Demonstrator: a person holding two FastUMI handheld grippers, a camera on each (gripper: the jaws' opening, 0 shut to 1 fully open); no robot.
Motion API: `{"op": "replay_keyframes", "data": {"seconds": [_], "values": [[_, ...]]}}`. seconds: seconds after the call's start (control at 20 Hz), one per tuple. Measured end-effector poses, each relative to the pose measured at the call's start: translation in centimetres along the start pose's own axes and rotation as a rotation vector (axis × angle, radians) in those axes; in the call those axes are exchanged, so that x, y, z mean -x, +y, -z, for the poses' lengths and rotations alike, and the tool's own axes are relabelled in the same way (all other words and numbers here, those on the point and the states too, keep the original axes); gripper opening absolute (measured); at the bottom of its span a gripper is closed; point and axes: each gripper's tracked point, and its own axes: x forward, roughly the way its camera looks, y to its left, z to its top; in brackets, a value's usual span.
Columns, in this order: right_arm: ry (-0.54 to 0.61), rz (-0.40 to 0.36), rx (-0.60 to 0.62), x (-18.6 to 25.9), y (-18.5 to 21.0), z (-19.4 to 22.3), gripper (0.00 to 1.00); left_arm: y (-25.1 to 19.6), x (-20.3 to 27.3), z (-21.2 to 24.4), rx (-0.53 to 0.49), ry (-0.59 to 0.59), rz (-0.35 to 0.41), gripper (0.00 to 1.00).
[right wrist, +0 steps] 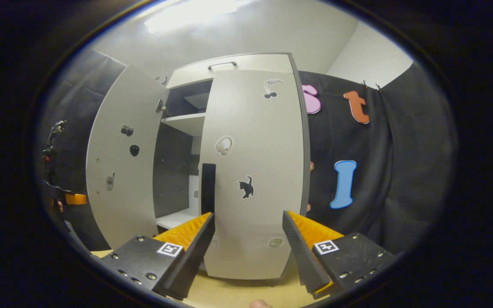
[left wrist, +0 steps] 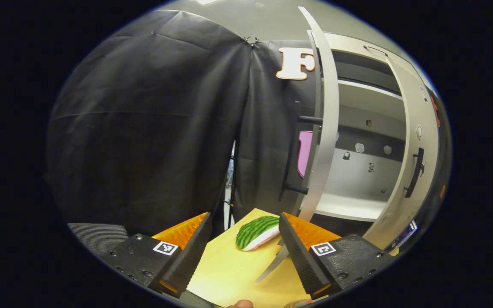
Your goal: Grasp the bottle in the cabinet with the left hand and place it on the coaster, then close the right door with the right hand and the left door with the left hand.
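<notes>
Both tools spread and empty, right tool (right wrist: 248,222) facing the seemingly near-shut right door (right wrist: 255,171).

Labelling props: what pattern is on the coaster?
Green with darker green stripes, watermelon-like, with a pale edge; the coaster shows best in the left gripper view.

No readable words or numbers; square coded marker (left wrist: 164,247) on each finger block, cat sticker (right wrist: 246,187) on cabinet door (right wrist: 253,171) ahead of jaws.
</notes>
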Motion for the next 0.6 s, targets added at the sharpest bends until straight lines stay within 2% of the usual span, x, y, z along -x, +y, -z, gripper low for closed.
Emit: {"op": "replay_keyframes", "data": {"seconds": [0.1, 0.2, 0.25, 0.3, 0.35, 0.45, 0.5, 0.55, 0.6], "values": [[0.006, 0.011, 0.010, 0.1, -0.2, 0.3, 0.96, 0.6, -0.5, -0.3, -0.048, -0.006, -0.033, 0.95], [0.014, 0.019, 0.016, 0.4, -0.3, 0.6, 0.96, 0.3, -0.3, -0.5, -0.068, -0.019, -0.024, 0.91], [0.020, 0.019, 0.017, 0.6, -0.4, 0.9, 0.96, 0.0, -0.5, -0.5, -0.068, -0.022, -0.007, 0.90], [0.027, 0.020, 0.016, 0.7, -0.6, 1.0, 0.96, -0.3, -0.5, -0.5, -0.073, -0.019, 0.009, 0.94], [0.032, 0.021, 0.016, 0.8, -0.7, 1.1, 0.96, -0.6, -0.4, -0.4, -0.082, -0.019, 0.022, 0.87], [0.032, 0.028, 0.015, 1.3, -0.9, 0.9, 0.96, -1.6, 0.1, -0.3, -0.098, -0.022, 0.041, 0.86], [0.030, 0.030, 0.015, 1.4, -0.9, 0.8, 0.96, -2.3, 0.3, -0.3, -0.096, -0.024, 0.058, 0.92], [0.030, 0.032, 0.015, 1.6, -0.9, 0.7, 0.96, -3.1, 0.4, 0.0, -0.089, -0.020, 0.081, 0.86], [0.032, 0.031, 0.015, 1.7, -0.9, 0.8, 0.96, -4.1, 0.6, 0.2, -0.085, -0.016, 0.108, 0.92]]}}
